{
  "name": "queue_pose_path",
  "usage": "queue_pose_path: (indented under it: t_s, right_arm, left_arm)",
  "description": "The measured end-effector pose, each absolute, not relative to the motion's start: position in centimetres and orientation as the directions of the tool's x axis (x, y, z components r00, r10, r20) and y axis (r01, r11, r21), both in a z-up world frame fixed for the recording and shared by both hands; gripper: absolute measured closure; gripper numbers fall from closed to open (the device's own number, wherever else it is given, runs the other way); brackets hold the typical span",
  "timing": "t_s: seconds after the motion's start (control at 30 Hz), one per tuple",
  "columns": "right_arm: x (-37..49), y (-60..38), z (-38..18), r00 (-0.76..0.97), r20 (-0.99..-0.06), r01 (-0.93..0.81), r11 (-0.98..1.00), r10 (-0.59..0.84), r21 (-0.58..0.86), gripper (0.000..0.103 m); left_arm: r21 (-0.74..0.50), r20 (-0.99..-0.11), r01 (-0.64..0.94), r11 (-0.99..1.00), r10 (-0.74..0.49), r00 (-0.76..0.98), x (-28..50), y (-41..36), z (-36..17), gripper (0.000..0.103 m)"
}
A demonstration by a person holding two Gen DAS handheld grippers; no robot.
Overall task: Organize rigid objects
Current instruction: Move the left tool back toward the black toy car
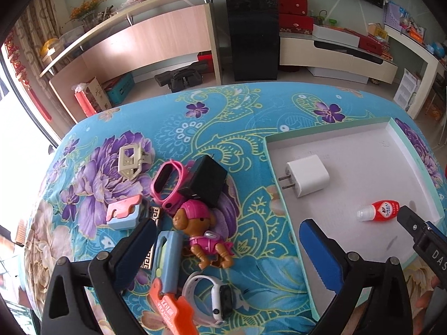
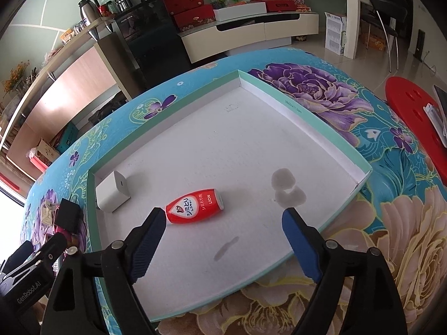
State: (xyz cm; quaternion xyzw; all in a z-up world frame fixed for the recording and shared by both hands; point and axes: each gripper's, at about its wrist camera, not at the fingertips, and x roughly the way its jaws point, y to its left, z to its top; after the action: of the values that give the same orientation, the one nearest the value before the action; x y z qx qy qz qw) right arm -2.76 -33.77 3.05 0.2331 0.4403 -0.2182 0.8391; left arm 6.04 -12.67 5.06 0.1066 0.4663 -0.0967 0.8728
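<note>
In the white tray (image 2: 279,139), red bottle (image 2: 194,206) marked LION, both hand-held grippers (image 2: 223,223) (image 1: 229,240) wide open, empty.

Red bottle (image 2: 194,206), white charger (image 1: 307,179), teal-rimmed white tray (image 2: 329,132), turquoise floral cloth (image 1: 237,111).

Red bottle (image 2: 194,206) lying in tray (image 2: 307,114); right tongs (image 2: 223,220) wide apart
</note>
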Motion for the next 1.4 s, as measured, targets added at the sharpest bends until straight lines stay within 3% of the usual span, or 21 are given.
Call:
queue_pose_path:
  t_s: [0.23,0.7,1.4]
  right_arm:
    - [-1.6,-31.0,4.0,0.538,-0.830,0.492,0.854,-0.146,0.169,0.017]
    - [0.4,-23.1,5.7,0.602,-0.797,0.244,0.941,0.042,0.234,0.017]
    - [1.9,-11.1,3.1,0.483,-0.859,-0.065,0.985,0.171,0.160,0.017]
  left_arm:
    - [0.073,-0.821,0.157,0.985,-0.030,0.570,5.5,-7.6,6.1,0.000]
    - [0.024,-0.822,-0.033,0.999,0.039,0.568,4.4,2.6,5.9,0.000]
    - [-0.040,-0.874,-0.127,0.991,0.026,0.485,4.9,8.8,2.3,0.000]
